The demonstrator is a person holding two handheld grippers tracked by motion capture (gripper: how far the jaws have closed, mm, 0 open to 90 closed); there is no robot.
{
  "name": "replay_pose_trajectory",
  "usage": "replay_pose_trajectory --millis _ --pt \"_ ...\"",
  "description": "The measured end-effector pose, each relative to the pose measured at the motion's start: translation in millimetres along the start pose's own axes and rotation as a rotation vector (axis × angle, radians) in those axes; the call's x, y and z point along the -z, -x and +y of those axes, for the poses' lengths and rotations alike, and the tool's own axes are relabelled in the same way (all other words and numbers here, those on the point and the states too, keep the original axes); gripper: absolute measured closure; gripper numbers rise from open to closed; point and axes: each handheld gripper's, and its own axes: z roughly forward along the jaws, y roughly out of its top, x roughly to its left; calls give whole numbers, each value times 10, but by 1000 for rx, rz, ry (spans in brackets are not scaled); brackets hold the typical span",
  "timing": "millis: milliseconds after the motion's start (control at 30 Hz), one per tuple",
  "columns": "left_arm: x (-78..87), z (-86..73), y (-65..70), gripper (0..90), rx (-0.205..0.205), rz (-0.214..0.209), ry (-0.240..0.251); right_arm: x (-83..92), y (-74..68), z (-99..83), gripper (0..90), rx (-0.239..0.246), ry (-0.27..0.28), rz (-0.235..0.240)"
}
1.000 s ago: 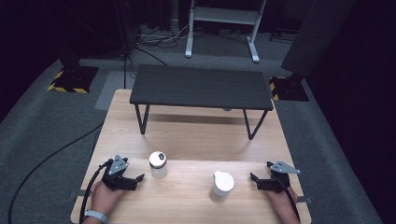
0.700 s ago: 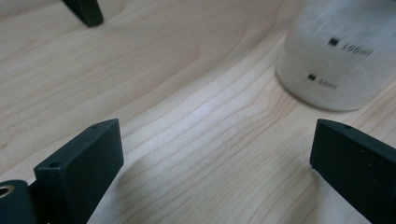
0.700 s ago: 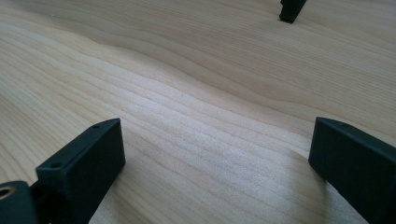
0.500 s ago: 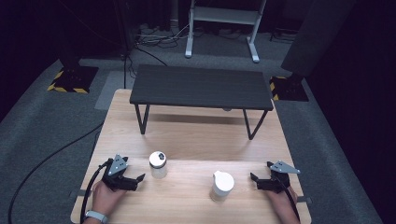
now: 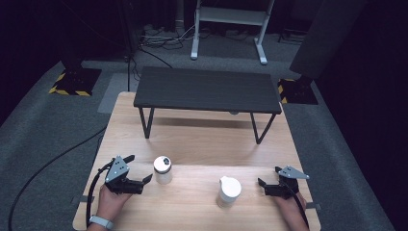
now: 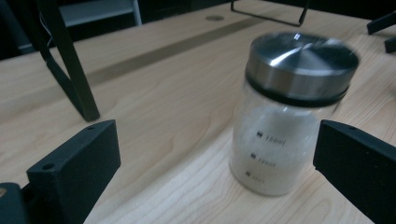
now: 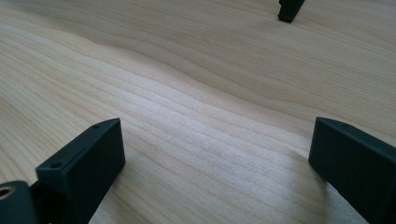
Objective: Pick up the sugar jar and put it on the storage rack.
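A clear jar [image 5: 162, 170] with a steel lid, holding white powder, stands on the wooden table [image 5: 192, 139] at the front left. My left gripper [image 5: 140, 168] lies just left of it. Its jaws are open and have just been opening a little. In the left gripper view the jar [image 6: 287, 121] stands just ahead, near the right-hand jaw, and neither pad of my left gripper [image 6: 217, 140] touches it. A white lidded container [image 5: 228, 191] stands at the front right. My right gripper [image 5: 268, 176] rests to its right, open and empty, over bare wood [image 7: 210, 116].
A low black bench [image 5: 207, 89] stands on the table's far half on thin black legs, with one foot [image 7: 288, 9] in the right gripper view. A black cable [image 5: 48, 163] trails off the left edge. The table's front edge is close behind both hands.
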Motion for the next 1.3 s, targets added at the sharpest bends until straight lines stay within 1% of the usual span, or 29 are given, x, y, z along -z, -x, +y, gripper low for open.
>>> replay_pose_trajectory --millis 33,67,100,133,167,233,333,367,567,633,700,800,900,967,1100,1133,1300 --pt "16 9 15 7 -5 0 17 0 0 0 32 0 0 0" --pt "16 9 15 9 -5 0 17 0 0 0 32 0 0 0" --pt "37 34 46 12 -12 8 31 0 0 0 32 0 0 0" --pt "37 34 46 14 -12 8 31 0 0 0 32 0 0 0" --pt "51 46 55 14 -16 8 42 0 0 0 32 0 0 0" --pt "60 43 55 16 -12 5 55 0 -1 0 32 0 0 -1" --pt "63 41 44 16 -10 -2 62 0 -1 0 32 -1 0 -1" --pt "61 32 36 16 -3 -8 69 0 -1 0 32 0 0 -1" --pt "34 36 12 16 -3 -33 65 -1 -3 0 32 -1 0 -3" --pt "-1 39 3 16 -2 -48 64 -2 -5 1 32 -2 0 -4" --pt "-32 56 8 16 -6 -57 59 -1 -6 1 32 -3 0 -5" --pt "-70 101 8 16 -26 -68 55 -2 -10 1 32 -5 0 -8" --pt "-91 111 8 16 -21 -76 65 -4 -13 3 32 -7 0 -11" --pt "-134 144 29 16 -33 -86 63 -6 -16 4 32 -8 0 -13" --pt "-187 171 45 16 -35 -98 67 -5 -19 2 32 -9 0 -14" --pt "-218 196 48 16 -41 -104 68 -5 -20 3 32 -10 0 -14" --pt "-269 239 58 16 -43 -119 84 -7 -21 4 32 -10 0 -16"
